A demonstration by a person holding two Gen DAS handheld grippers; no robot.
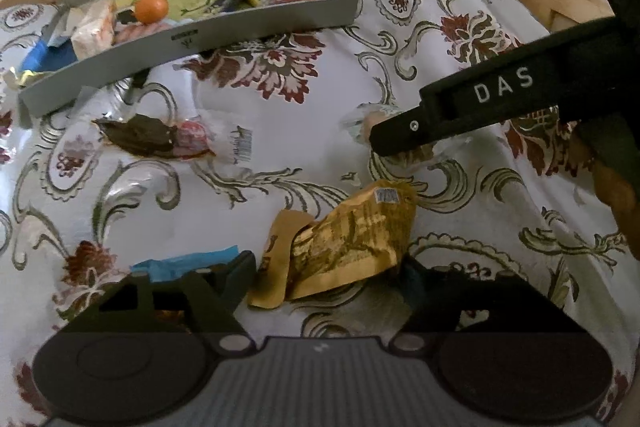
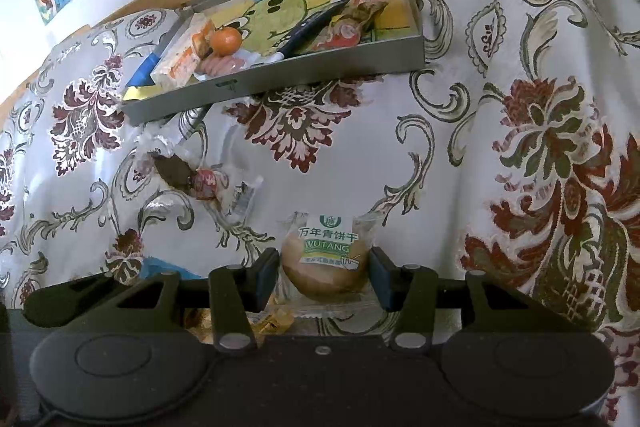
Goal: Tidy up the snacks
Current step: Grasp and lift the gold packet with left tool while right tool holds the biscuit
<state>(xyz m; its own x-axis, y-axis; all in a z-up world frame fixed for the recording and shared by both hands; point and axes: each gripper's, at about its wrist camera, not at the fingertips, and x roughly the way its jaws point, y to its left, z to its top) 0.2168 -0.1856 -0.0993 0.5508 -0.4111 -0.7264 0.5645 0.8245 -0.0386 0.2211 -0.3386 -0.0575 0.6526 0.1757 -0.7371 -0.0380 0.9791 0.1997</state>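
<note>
**Right claw around the biscuit, gold packet at the left claw**

While the right claw (image 2: 324, 277) stands released with its fingers on both sides of the wrapped biscuit (image 2: 326, 259), not clearly touching it, the left claw (image 1: 326, 267) is also spread wide, with the gold packet (image 1: 344, 243) lying between its fingers on the flowered cloth (image 1: 304, 147). Farther back, the grey tray (image 2: 320, 71) holds an orange (image 2: 226, 41) and several snack packets.

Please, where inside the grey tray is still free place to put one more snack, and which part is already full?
In the grey tray, the bare patch is the middle, on the green cartoon picture, between the orange fruit and the red packets. The left end around the fruit is crowded with wrapped snacks; the right end also holds packets.
</note>
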